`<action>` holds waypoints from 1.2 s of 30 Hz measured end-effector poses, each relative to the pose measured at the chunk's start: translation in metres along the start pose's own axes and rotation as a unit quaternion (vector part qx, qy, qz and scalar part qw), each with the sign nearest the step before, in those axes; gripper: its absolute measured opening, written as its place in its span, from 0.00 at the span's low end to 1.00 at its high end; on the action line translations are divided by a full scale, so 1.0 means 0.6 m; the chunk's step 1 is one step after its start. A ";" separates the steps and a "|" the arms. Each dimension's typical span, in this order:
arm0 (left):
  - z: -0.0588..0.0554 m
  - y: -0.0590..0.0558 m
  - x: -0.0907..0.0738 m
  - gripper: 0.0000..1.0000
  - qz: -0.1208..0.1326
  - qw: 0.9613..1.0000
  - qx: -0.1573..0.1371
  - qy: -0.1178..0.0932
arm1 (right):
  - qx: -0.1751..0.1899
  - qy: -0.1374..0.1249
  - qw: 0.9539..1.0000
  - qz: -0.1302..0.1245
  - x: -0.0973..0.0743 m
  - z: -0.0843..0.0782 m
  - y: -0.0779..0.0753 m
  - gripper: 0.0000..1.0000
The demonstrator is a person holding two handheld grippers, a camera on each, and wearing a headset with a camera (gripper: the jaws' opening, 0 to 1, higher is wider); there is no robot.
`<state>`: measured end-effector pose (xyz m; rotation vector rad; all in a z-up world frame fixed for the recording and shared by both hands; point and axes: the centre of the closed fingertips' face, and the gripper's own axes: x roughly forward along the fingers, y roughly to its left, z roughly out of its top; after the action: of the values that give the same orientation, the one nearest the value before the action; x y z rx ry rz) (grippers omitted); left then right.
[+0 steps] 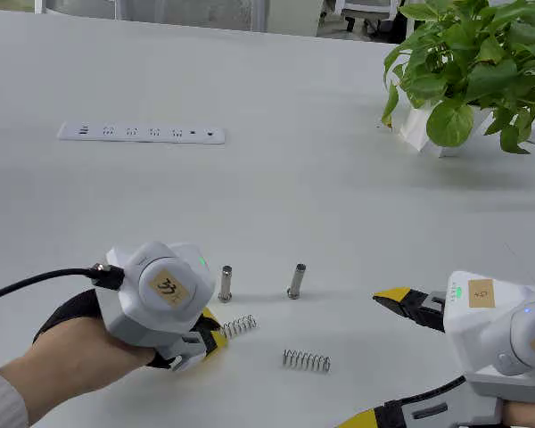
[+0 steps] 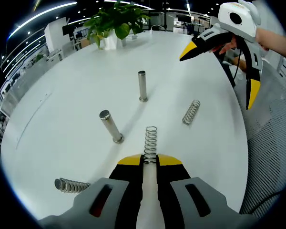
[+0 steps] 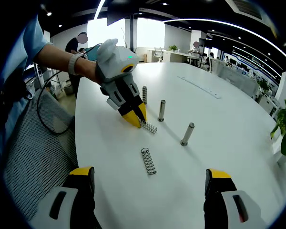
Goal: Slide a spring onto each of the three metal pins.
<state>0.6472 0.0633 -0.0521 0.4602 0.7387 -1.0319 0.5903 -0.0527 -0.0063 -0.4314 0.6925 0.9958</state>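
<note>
Left tool (image 2: 150,161) is pinched on one end of a spring (image 2: 151,138), right tool (image 3: 150,172) hangs wide apart over the tabletop (image 3: 219,124).

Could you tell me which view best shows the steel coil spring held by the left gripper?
The left gripper view: the steel coil spring runs out from the shut jaws of the left gripper, coils distinct. The head view shows it small, poking out beside the gripper; the right gripper view shows it side-on and tiny.
</note>
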 end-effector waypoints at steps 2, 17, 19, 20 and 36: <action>-0.001 -0.001 -0.001 0.06 0.005 1.000 -0.002 -0.005 | 0.001 -0.001 1.000 0.000 0.000 0.001 0.001 0.96; -0.002 -0.014 -0.016 0.06 0.030 0.996 -0.064 -0.048 | 0.002 -0.003 1.000 0.003 0.001 0.004 0.005 0.95; 0.000 -0.016 -0.020 0.06 0.029 0.996 -0.068 -0.053 | 0.001 -0.002 1.000 0.004 0.002 0.004 0.006 0.95; 0.002 -0.018 -0.023 0.06 0.028 0.995 -0.073 -0.060 | 0.000 -0.002 1.000 0.005 0.003 0.005 0.008 0.95; 0.017 -0.071 -0.056 0.06 -0.003 0.989 -0.066 -0.130 | -0.012 -0.009 1.000 0.026 0.005 0.031 0.024 0.90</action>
<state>0.6023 0.0572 -0.0206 0.2048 0.5709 -1.0182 0.5851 -0.0320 0.0045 -0.4265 0.6783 1.0578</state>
